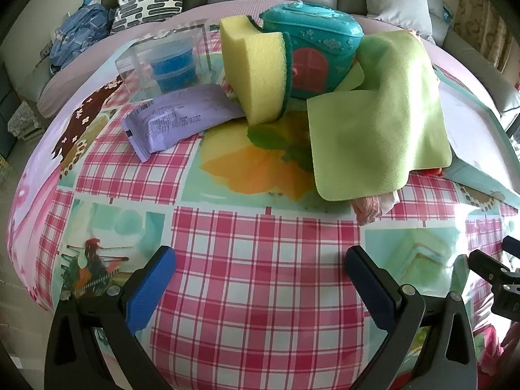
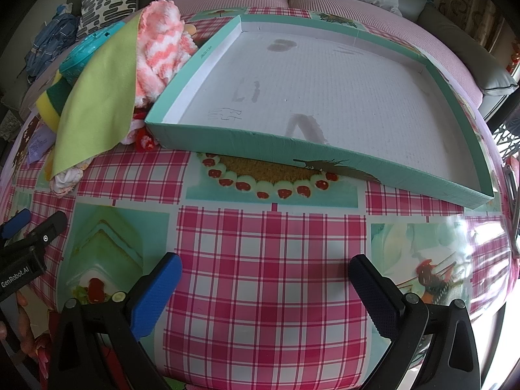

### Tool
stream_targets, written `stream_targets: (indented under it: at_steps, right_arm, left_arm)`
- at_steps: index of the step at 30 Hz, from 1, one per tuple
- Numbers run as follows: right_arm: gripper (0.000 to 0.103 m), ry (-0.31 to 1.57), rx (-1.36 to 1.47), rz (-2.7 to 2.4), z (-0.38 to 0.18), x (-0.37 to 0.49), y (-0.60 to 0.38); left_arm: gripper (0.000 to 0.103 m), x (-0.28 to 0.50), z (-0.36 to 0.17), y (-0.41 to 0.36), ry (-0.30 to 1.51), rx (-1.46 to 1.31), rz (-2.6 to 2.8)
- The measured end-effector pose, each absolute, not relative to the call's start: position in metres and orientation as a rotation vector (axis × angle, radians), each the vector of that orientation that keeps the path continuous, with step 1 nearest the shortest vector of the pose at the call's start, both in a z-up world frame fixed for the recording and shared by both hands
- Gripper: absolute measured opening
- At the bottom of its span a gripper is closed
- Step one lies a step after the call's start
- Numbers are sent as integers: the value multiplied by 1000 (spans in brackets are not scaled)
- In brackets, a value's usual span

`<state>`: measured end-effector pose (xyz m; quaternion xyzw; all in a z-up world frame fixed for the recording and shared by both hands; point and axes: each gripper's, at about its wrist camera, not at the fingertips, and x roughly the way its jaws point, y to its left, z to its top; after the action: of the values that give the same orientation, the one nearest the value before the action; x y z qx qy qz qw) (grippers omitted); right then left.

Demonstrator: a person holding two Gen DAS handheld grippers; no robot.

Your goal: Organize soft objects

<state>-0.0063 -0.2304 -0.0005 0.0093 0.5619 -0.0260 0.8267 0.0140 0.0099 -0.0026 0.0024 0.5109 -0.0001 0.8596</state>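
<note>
Both grippers hover low over the near edge of the surface, which is covered by a glossy oilcloth of pink check and printed cake panels. The left gripper has its jaws spread wide and holds nothing; the right gripper is likewise spread and empty. The shallow teal cardboard tray, white and matte inside, lies at the far right of the surface and contains nothing, so the sorting appears not yet begun and every soft item remains to be moved, presumably into this tray. The soft items sit in a heap just left of the tray: a thick yellow foam sponge with a dark green scouring face, standing on edge; a smooth, square lime-green cloth draped over the pile; and a fluffy pink-and-white striped towel pressed against the tray's left wall. Among them stand hard things: a moulded teal plastic toy house, a clear plastic box holding blue tubs, and a flat lilac packet.
</note>
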Motion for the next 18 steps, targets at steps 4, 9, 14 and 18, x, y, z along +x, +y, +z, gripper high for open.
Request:
stream_targets:
  at_steps: [4, 9, 14, 18]
  right_arm:
    - [103, 1194, 20, -55, -1, -6, -230]
    - [103, 1194, 20, -55, -1, -6, -230]
    - [103, 1194, 20, -55, -1, -6, -230]
    - [103, 1193, 19, -55, -1, -6, -230]
  left_arm:
    - [103, 17, -4, 12, 1081, 3, 2]
    - [103, 16, -4, 11, 1081, 3, 4]
    - [103, 16, -5, 12, 1085, 4, 4]
    - [103, 14, -4, 10, 1072, 7, 2]
